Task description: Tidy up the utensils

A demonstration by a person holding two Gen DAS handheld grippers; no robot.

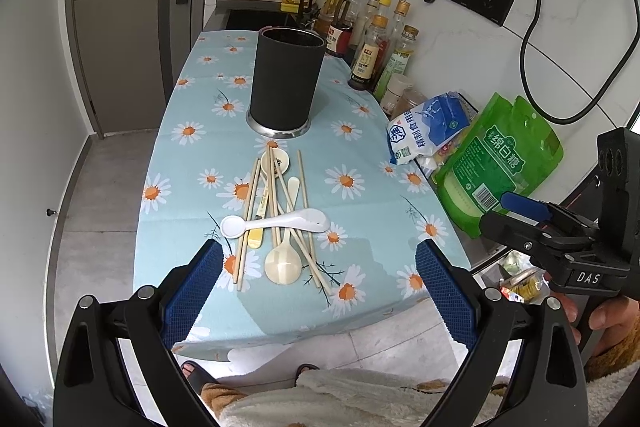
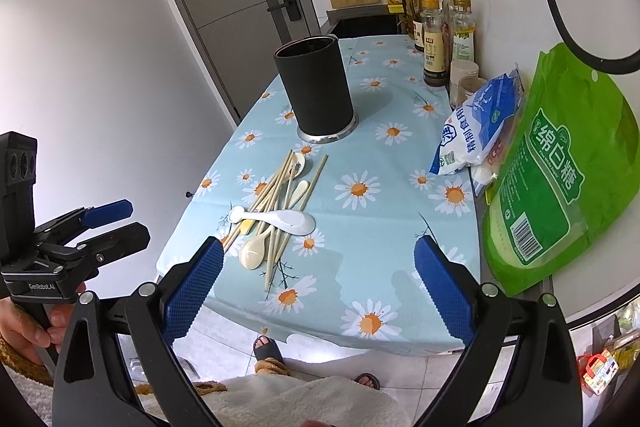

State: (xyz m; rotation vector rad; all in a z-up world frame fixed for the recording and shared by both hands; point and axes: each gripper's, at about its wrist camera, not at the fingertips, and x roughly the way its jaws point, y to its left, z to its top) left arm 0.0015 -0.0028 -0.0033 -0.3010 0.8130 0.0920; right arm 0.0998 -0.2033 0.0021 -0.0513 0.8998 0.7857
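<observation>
My left gripper (image 1: 318,291) stands wide open and empty, poised above the near edge of the table; my right gripper (image 2: 318,287) is likewise spread wide with nothing between its pads. Neither touches anything.

The utensils lie in one loose heap on the daisy-print tablecloth (image 1: 360,163), in front of both grippers. A white ceramic spoon (image 1: 280,221) lies crosswise on top of several wooden chopsticks (image 1: 250,203); a cream spoon (image 1: 283,265) sits nearest me, bowl toward me, and a smaller spoon (image 1: 276,161) rests at the far end of the heap. The black utensil holder (image 1: 284,79) stands upright just beyond the heap, mouth open; whether anything is inside it, I cannot tell.

Assessment: nothing has yet been lifted. The white spoon pins the chopsticks, so I judge it should go first, gripped across its handle rather than its bowl. The glaze will likely be slippery; a firm, square closure is advised. Chopsticks lie flat and crossed, so scraping the cloth is a risk.

Along the right edge stand a blue-and-white bag (image 1: 428,127), a green bag (image 1: 500,163) and a row of bottles (image 1: 372,43), well clear of the working path.
</observation>
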